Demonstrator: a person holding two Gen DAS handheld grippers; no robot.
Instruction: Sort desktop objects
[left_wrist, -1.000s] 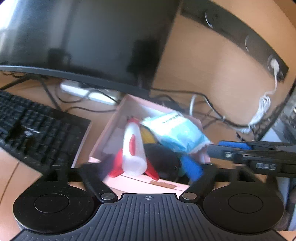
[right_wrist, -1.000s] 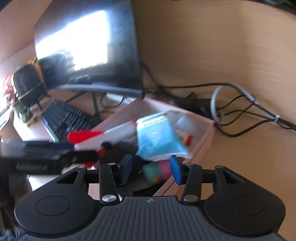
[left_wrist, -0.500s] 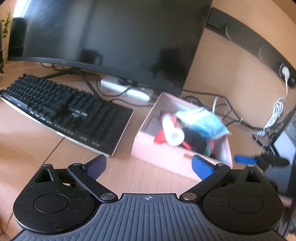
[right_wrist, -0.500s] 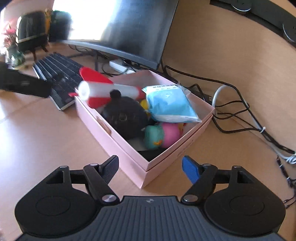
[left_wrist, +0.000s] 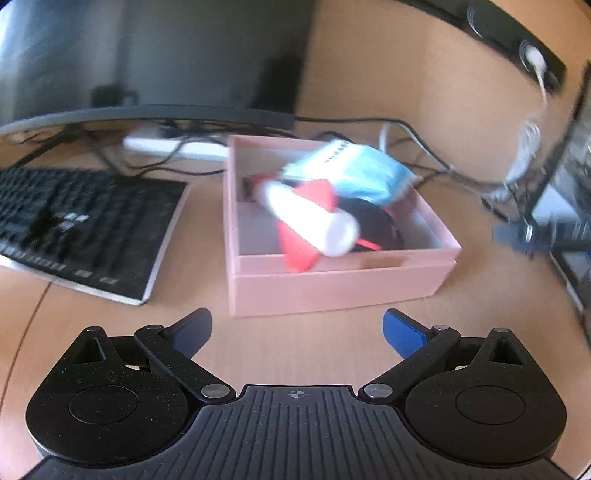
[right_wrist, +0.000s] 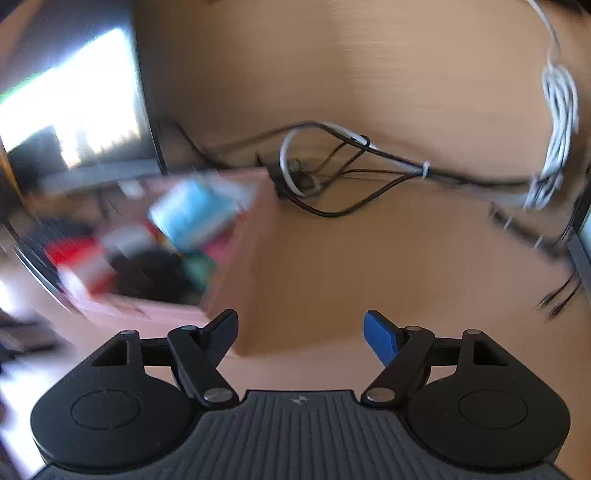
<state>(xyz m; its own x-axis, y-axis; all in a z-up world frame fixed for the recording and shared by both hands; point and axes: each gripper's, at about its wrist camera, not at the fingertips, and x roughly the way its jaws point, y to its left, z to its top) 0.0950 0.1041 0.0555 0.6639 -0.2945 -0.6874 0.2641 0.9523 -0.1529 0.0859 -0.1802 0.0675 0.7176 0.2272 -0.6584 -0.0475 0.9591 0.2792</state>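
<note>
A pink box (left_wrist: 332, 284) sits on the desk, filled with a white and red toy rocket (left_wrist: 310, 218), a blue packet (left_wrist: 351, 173) and a black round object (left_wrist: 373, 221). My left gripper (left_wrist: 297, 330) is open and empty, just in front of the box. My right gripper (right_wrist: 299, 334) is open and empty, to the right of the box (right_wrist: 243, 273), which shows blurred with the blue packet (right_wrist: 192, 214) in it. The right gripper also shows at the right edge of the left wrist view (left_wrist: 517, 234).
A black keyboard (left_wrist: 85, 225) lies left of the box. A monitor (left_wrist: 147, 59) stands behind, with a white power strip (left_wrist: 173, 146) under it. Tangled cables (right_wrist: 351, 177) run along the wooden back panel. A second screen edge (left_wrist: 565, 206) is at the right.
Both grippers have swung: the left one has come closer to the box's front, the right one has turned right toward the cables. Both stay open.
</note>
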